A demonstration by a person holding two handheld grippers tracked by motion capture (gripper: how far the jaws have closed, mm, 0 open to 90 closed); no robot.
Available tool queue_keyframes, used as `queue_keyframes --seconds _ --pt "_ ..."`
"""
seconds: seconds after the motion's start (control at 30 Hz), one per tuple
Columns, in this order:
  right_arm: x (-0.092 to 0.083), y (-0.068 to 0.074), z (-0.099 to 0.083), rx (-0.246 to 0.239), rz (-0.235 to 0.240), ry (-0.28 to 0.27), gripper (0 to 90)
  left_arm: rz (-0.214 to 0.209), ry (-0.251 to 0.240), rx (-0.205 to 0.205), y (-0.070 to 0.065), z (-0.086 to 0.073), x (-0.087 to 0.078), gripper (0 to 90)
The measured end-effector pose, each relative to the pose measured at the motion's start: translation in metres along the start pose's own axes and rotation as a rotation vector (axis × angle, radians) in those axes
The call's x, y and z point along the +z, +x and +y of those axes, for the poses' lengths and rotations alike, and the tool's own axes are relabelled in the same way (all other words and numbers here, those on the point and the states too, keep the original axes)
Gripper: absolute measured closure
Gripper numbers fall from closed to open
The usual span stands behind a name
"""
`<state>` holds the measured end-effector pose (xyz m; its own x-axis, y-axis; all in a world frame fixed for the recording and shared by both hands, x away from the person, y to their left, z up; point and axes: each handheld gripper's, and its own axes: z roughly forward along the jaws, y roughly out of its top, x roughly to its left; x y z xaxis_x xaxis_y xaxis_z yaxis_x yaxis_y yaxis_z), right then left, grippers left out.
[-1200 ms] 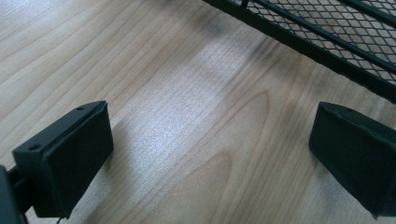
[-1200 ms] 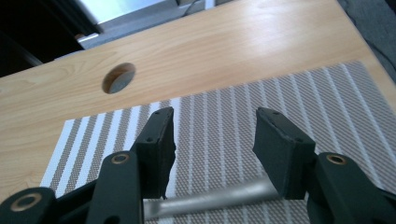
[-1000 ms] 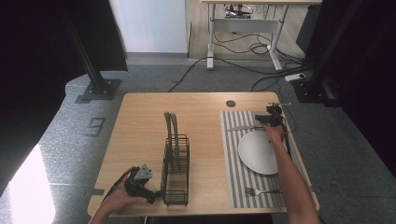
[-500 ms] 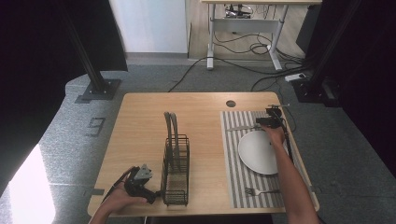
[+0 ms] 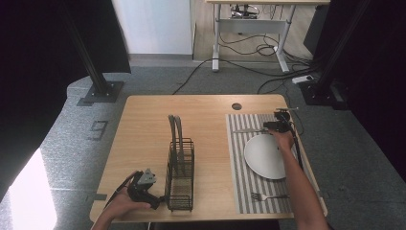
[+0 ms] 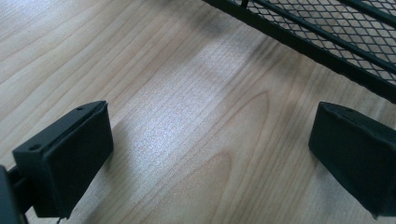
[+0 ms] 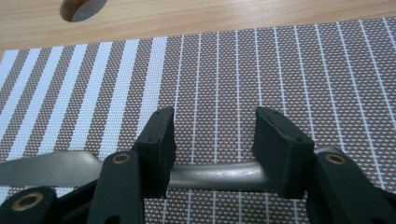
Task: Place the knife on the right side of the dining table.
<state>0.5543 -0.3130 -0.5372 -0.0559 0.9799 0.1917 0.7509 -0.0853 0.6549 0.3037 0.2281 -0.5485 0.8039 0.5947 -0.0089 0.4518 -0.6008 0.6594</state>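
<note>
one plate, one fork, one knife

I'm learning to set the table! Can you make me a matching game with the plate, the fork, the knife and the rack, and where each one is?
Things:
1. plate
2. fork
3. knife
4. rack

Places:
A. on bare wood, beside the left gripper
B. near edge of the mat
C. far end of the mat, under the right gripper
D. middle of the mat

Pairs: 1-D, 2-B, 3-C, 4-A

right gripper jaws sit half open straddling a knife lying flat on the striped placemat, not squeezing it
</note>
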Motion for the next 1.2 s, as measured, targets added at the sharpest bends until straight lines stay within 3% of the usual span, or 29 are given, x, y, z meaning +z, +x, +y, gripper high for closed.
queue_keyframes --seconds 0.2,0.23,0.37,0.6,0.7,0.77,0.8,0.97,1.17,1.2 --pt "-0.004 -0.005 -0.003 0.046 0.016 -0.064 49.4 0.0 0.0 0.0 0.0 0.0 0.0 0.0" --pt "-0.011 -0.006 -0.001 0.051 0.031 -0.093 49.2 0.0 0.0 0.0 0.0 0.0 0.0 0.0" --pt "-0.021 0.0 0.001 0.02 0.053 -0.102 48.0 0.0 0.0 0.0 0.0 0.0 0.0 0.0" --pt "-0.045 0.02 -0.003 -0.034 0.119 -0.124 47.1 0.0 0.0 0.0 0.0 0.0 0.0 0.0" --pt "-0.063 0.039 -0.012 -0.087 0.171 -0.106 44.9 0.0 0.0 0.0 0.0 0.0 0.0 0.0" --pt "-0.067 0.042 -0.014 -0.099 0.181 -0.123 45.5 0.0 0.0 0.0 0.0 0.0 0.0 0.0" --pt "-0.08 0.052 -0.019 -0.119 0.213 -0.145 45.5 0.0 0.0 0.0 0.0 0.0 0.0 0.0" --pt "-0.107 0.071 -0.029 -0.154 0.289 -0.168 45.3 0.0 0.0 0.0 0.0 0.0 0.0 0.0" --pt "-0.128 0.091 -0.046 -0.184 0.358 -0.171 44.3 0.001 0.0 -0.001 0.0 0.0 0.0 0.0" --pt "-0.133 0.101 -0.056 -0.204 0.382 -0.168 43.3 0.001 0.0 -0.001 0.0 0.0 0.0 0.0"
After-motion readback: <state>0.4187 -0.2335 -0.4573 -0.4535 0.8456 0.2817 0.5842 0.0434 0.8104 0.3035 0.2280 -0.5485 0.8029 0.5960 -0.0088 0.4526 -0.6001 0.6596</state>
